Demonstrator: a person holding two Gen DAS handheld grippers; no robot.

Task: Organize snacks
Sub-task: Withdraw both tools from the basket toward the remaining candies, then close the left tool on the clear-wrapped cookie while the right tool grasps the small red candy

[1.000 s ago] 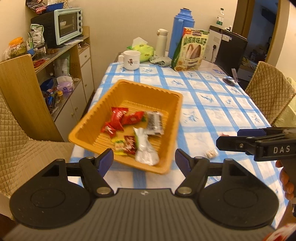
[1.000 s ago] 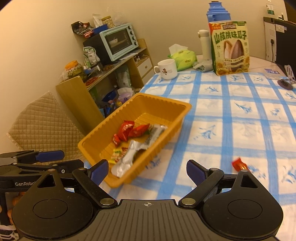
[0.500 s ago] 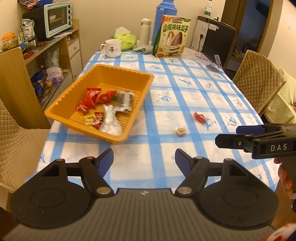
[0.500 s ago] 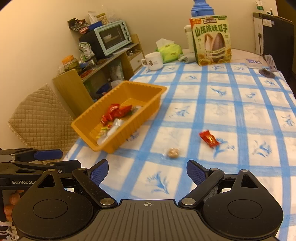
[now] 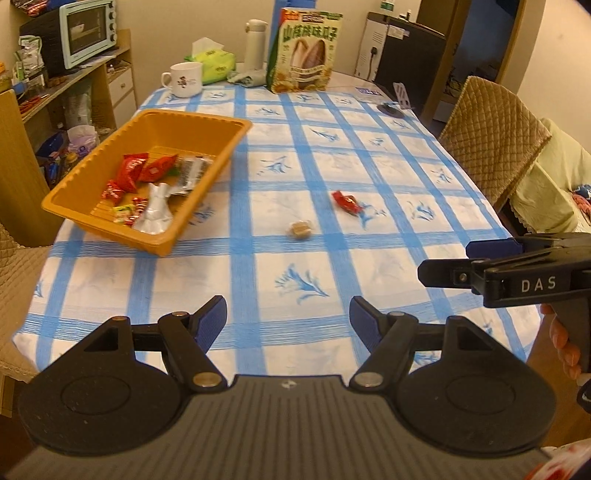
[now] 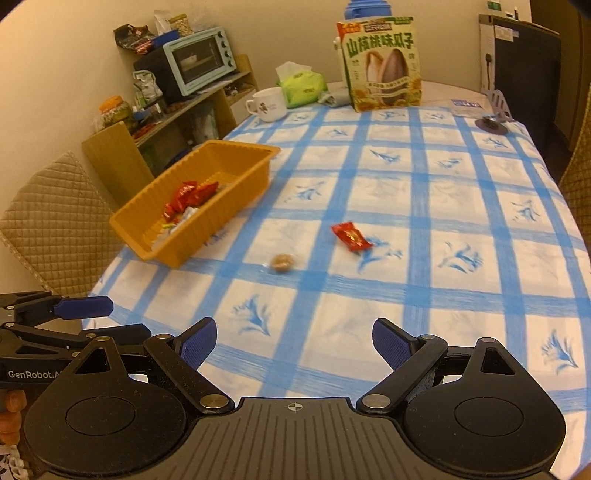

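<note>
Your left gripper [image 5: 288, 317] wide open, empty, over near edge of table [image 5: 424, 177]. Your right gripper [image 6: 294, 343] also agape, nothing held. Orange tray [image 5: 207, 122] by left edge, wrapped snacks inside. Red candy [image 5: 346, 202] and brown sweet [image 5: 299, 229] loose mid-table, just beside each other, apart from tray.

Warm-lit rm: beige wall [image 5: 166, 22], quilted chair [image 5: 495, 136], wood shelf unit [image 6: 207, 107].

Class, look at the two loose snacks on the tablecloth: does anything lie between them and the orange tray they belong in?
Nothing visible does. The red candy and the brown sweet lie on bare tablecloth, apart from the orange tray at the left.
</note>
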